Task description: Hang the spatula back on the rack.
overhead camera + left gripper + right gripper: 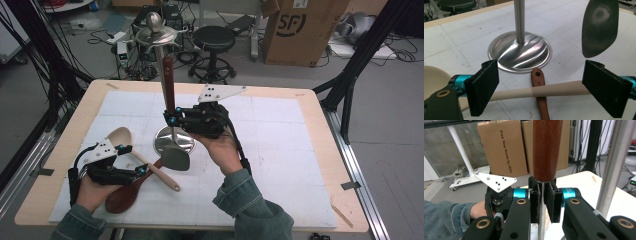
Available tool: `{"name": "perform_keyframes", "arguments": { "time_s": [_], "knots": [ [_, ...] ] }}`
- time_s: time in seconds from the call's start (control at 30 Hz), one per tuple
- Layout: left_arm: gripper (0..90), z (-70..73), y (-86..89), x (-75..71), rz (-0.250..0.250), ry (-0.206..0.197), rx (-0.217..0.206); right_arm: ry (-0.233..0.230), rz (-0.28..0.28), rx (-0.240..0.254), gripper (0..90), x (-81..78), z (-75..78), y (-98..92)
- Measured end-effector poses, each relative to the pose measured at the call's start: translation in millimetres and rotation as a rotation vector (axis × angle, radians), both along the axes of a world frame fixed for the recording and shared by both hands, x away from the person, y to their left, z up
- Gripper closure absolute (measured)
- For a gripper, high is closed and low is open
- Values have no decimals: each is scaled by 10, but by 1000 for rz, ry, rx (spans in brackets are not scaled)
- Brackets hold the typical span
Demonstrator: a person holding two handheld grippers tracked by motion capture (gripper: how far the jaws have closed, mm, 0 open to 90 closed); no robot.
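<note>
Right gripper [171, 119] clamped on the metal shank of a spatula [172, 135], just below its red-brown wooden handle; spatula held upright, blade hanging just above the worktop [280, 150], beside the steel rack's [162, 55] pole and base. Left gripper [134, 160] jaws wide open, low over the worktop, straddling a pale wooden spoon's [544, 92] handle without touching. That handle lies across a dark wooden spoon [127, 192].

The polished steel utensil stand [173, 139] sits near the middle of the white gridded table mat [280, 150]. Toward the mat's front left corner, the pale wooden spoon [142, 160] lies across the dark reddish wooden spoon [127, 192].
</note>
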State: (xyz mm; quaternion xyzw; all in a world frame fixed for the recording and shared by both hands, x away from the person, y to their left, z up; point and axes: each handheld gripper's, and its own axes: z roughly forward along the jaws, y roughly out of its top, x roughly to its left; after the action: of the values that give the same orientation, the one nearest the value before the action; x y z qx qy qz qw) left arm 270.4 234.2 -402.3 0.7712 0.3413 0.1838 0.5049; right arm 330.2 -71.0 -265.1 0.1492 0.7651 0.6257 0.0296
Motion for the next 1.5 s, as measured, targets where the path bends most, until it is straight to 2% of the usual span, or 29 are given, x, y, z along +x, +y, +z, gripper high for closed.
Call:
{"name": "perform_keyframes", "arguments": {
  "time_s": [0.13, 0.33, 0.7, 1.07, 1.5],
  "knots": [
    [146, -3, -2, 7, 2, 3, 0, -15, 9, 0, 828, 7, 25, 38],
    [146, -9, -3, 3, 4, 3, 7, -4, 14, -13, 828, 42, 38, 88],
    [146, -8, 38, -1, 14, 3, 2, -30, 28, -36, 828, 109, 160, 241],
    [146, 4, 90, -26, 30, -4, -5, -19, 16, -57, 828, 206, 169, 343],
    [146, 7, 90, -22, 25, -6, 1, -16, -9, -79, 827, 305, 193, 459]
  ]
}}
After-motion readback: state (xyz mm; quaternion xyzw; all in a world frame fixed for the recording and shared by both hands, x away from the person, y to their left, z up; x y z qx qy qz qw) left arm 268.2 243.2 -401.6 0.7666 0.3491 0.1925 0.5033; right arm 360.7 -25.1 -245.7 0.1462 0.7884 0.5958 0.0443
